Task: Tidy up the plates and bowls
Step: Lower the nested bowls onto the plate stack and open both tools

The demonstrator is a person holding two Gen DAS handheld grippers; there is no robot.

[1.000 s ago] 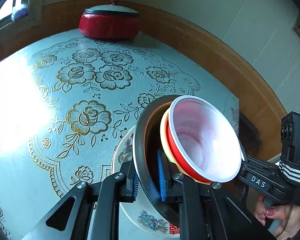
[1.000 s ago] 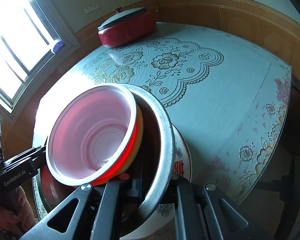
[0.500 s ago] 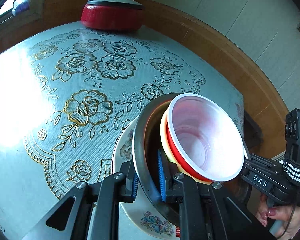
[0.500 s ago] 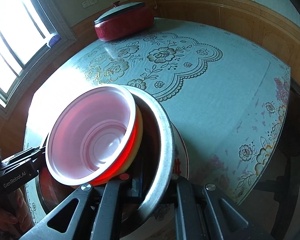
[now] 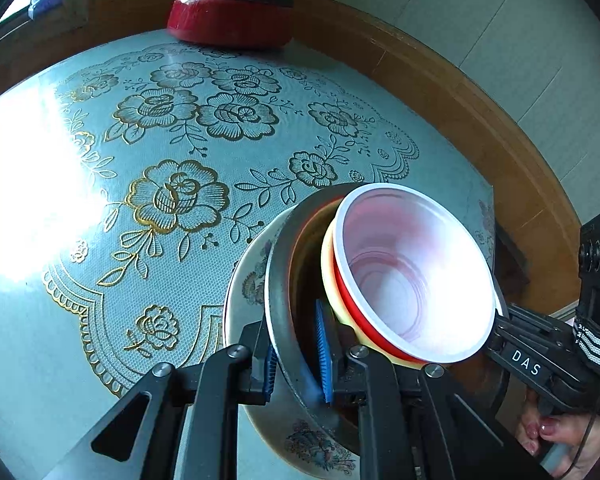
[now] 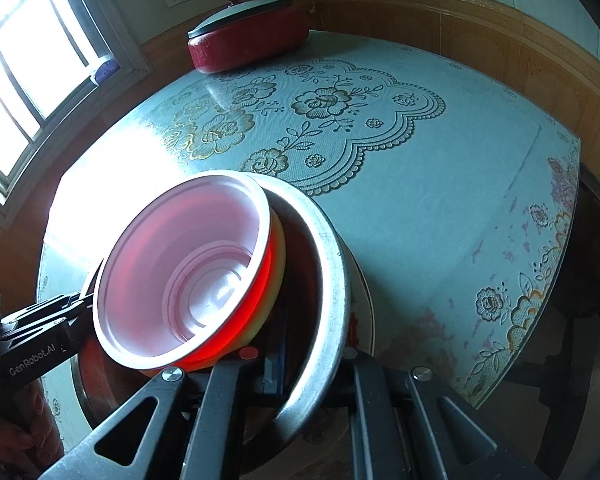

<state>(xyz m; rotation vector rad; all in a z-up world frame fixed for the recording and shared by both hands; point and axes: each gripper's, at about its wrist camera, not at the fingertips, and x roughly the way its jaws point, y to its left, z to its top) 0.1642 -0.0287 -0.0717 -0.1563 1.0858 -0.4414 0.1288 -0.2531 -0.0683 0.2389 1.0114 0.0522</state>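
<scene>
Nothing much has shifted: both the left gripper (image 5: 298,356) and right gripper (image 6: 296,364) stay clamped on the metal basin (image 5: 278,300) rim, carrying the nested bowls (image 5: 412,276) and next needing a level set-down on the table (image 6: 440,184).

Floral-clothed table (image 5: 228,240) bearing red lidded pot (image 5: 230,20)

Surface (image 5: 340,80): pale blue with gold rose pattern. Top bowl (image 5: 416,276): white inside, red outside. Metal bowl (image 6: 328,280): silver-grey. Floral plate (image 5: 240,296): cream. Lidded pot (image 5: 230,20): red.

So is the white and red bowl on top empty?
Empty: the white and red bowl shows only its bare inside in both views.
</scene>
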